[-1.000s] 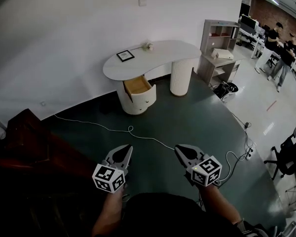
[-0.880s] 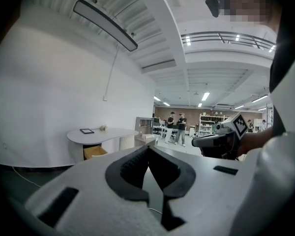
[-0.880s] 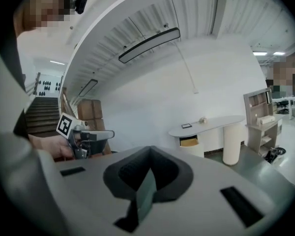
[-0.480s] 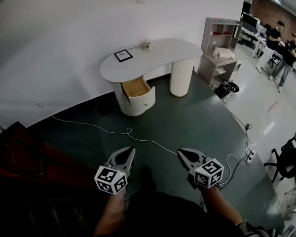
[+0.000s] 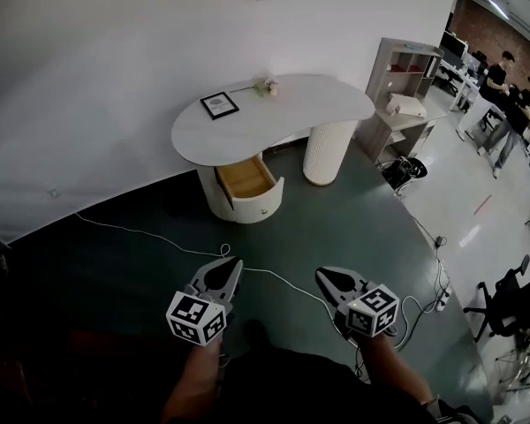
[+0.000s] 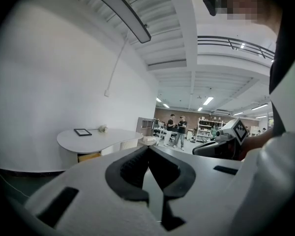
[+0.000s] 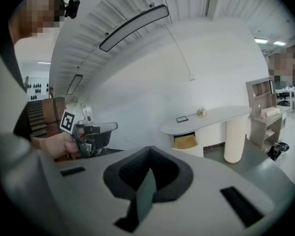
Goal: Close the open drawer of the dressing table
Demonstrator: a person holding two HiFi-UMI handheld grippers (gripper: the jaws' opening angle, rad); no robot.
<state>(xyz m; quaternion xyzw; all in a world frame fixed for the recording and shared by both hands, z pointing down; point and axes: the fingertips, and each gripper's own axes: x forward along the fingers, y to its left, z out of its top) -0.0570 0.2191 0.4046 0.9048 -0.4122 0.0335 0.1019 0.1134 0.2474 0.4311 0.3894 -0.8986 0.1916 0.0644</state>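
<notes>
The white dressing table point(image 5: 287, 106) stands against the wall, well ahead of me. Its wood-lined drawer point(image 5: 246, 178) is pulled out of the left pedestal. A framed picture point(image 5: 219, 105) and a small flower ornament point(image 5: 267, 85) rest on the top. My left gripper point(image 5: 227, 269) and right gripper point(image 5: 324, 277) are held low over the dark green floor, far short of the table. Both are shut on nothing. The left gripper view shows its jaws point(image 6: 148, 149) closed, with the drawer point(image 6: 90, 156) far off. The right gripper view shows closed jaws point(image 7: 150, 150) and the drawer point(image 7: 186, 141) in the distance.
A white cable point(image 5: 159, 234) runs across the floor between me and the table. A shelf unit point(image 5: 405, 95) stands right of the table. Two people point(image 5: 505, 87) stand in the office area at the far right. An office chair point(image 5: 517, 294) is at the right edge.
The table and drawer have come nearer and shifted toward the middle of the view. The dark brown steps at the left have slid out of view. Both grippers keep their pose.
</notes>
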